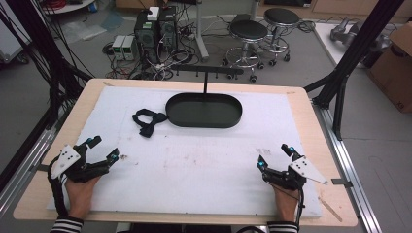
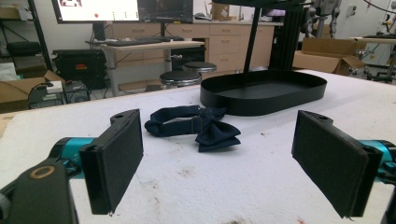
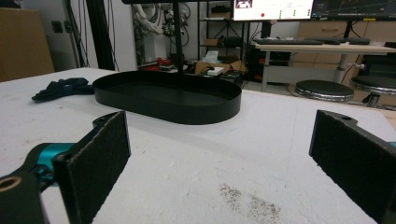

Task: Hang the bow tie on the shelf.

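A wooden table (image 1: 301, 104) carries a white foam mat (image 1: 194, 160), stained near its middle, on which all the work takes place. At the far centre of the mat stands a black oval tray (image 1: 204, 110), shallow-walled and empty, with a thin black post rising behind it. Just beside the tray's left end, apart from its wall, lies a dark blue bow tie (image 1: 147, 121), its strap looped and its knot turned toward the near edge. The left gripper (image 1: 99, 149) rests at the near left corner, jaws spread wide and holding nothing; its own camera frames the bow tie squarely between the two pads. The right gripper (image 1: 274, 154) rests at the near right, equally wide open and empty, well apart from the tie. The step in hand appears to be the left gripper's reach: it is best carried straight forward, kept low, and closed across the knot rather than the loose strap, so the tie lifts in one piece.
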`<state>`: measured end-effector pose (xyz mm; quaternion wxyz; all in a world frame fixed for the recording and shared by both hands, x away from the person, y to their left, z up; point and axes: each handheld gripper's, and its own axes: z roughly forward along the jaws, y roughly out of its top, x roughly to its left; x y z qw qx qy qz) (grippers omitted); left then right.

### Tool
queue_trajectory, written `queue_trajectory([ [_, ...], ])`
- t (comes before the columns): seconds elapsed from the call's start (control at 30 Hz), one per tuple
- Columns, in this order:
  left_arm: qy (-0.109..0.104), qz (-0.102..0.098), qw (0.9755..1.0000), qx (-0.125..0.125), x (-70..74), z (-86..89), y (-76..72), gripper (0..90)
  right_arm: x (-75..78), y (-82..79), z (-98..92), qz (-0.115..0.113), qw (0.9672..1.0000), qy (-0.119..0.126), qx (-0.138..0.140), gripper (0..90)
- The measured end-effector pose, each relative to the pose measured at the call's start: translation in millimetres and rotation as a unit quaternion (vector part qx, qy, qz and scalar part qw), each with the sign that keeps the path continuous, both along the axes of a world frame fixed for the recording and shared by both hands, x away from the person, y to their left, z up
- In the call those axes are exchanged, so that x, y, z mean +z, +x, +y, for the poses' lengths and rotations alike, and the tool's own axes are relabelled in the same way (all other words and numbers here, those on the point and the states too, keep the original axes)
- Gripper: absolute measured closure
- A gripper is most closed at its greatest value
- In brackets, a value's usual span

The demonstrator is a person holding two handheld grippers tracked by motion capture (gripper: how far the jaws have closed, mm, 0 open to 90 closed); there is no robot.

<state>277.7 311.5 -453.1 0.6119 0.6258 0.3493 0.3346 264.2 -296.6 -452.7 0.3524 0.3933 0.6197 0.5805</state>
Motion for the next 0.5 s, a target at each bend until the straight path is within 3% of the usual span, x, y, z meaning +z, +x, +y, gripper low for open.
queue_trajectory([
  [0.5,0.005,0.002,1.0000,-0.001,0.4,-1.0,0.6,16.7,0.1,0.5,0.4,-0.004,1.0000,-0.008,0.000,4.3],
])
